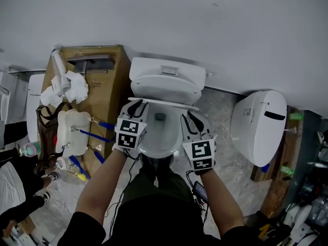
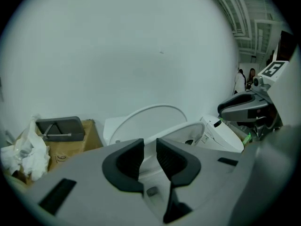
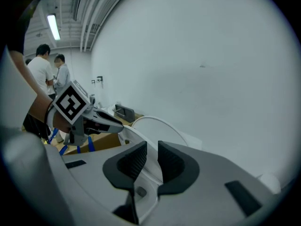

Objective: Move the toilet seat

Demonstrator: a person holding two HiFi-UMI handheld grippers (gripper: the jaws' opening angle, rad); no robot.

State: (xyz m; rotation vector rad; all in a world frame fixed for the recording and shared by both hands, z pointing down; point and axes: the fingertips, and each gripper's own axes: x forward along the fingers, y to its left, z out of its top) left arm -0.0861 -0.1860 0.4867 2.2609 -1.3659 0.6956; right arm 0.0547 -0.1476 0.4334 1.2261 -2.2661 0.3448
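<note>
Clamping the dark ribbed jaws of the left gripper [image 2: 149,155] and the right gripper [image 3: 151,161] on opposite sides of the glossy white toilet seat [image 2: 188,132], holding it tilted partway up over the oval bowl [image 1: 160,132], ahead of the raised lid [image 2: 150,119]. Showing, in the head view alone, a cardboard box [image 1: 115,94] and a second toilet [image 1: 259,124] on the marbled floor [image 1: 225,152]; catching, in the right gripper view alone, two people [image 3: 42,72] standing far off.

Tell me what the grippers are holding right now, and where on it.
Both hold the toilet seat: the left gripper grips its left side rim, the right gripper its right side rim.
</note>
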